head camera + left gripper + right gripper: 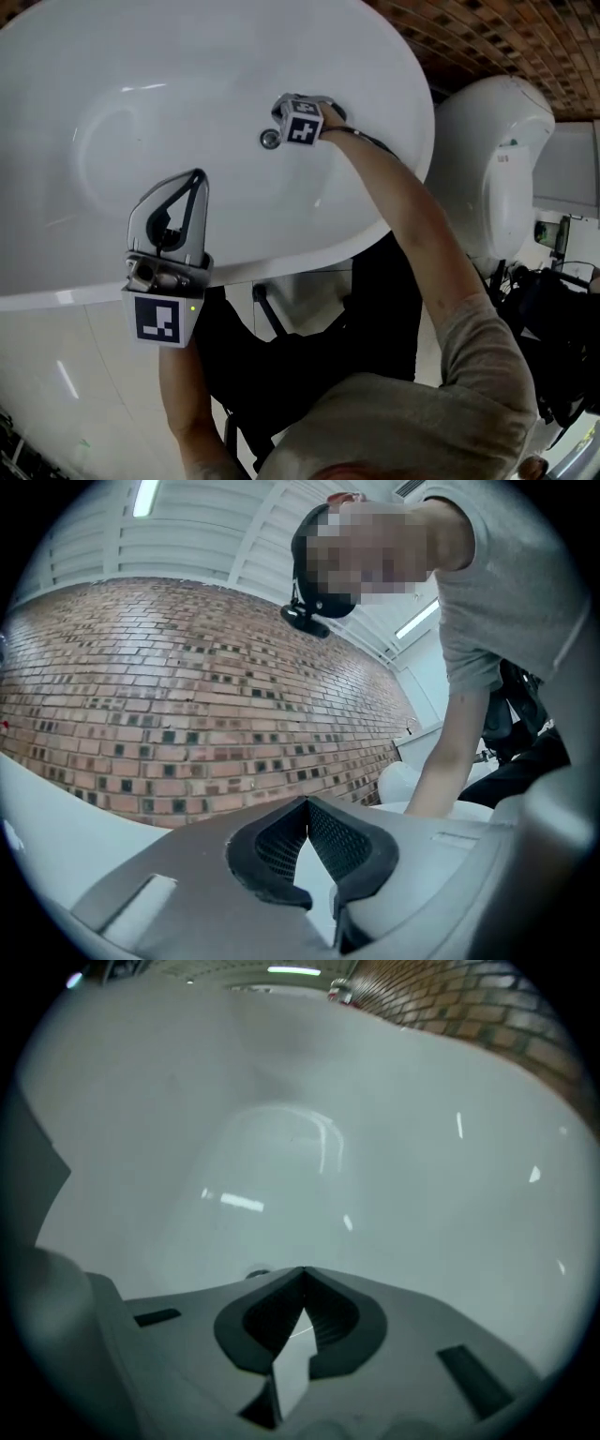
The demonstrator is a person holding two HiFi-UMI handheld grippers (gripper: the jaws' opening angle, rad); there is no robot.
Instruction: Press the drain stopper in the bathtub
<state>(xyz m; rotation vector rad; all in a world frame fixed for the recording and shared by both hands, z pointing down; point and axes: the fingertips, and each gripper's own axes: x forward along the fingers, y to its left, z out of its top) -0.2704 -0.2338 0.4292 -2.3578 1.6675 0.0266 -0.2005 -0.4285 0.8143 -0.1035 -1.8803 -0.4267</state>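
small round chrome drain stopper sits on the floor of the glossy white oval bathtub, well inside the basin near its far side. right claw is reached down into the tub on an outstretched arm, with its marker cube just right of the stopper. claw tips are just above and right of the stopper in the head view, very near; cannot tell if they touch it. in the right gripper view the jaws are pressed together with nothing between them, and only a dark sliver of the stopper peeks out just left of the tips. left claw is held up over the tub's near rim, well apart from the stopper. its jaws are also pressed together and empty, pointing toward a red-brown brick wall in the left gripper view.
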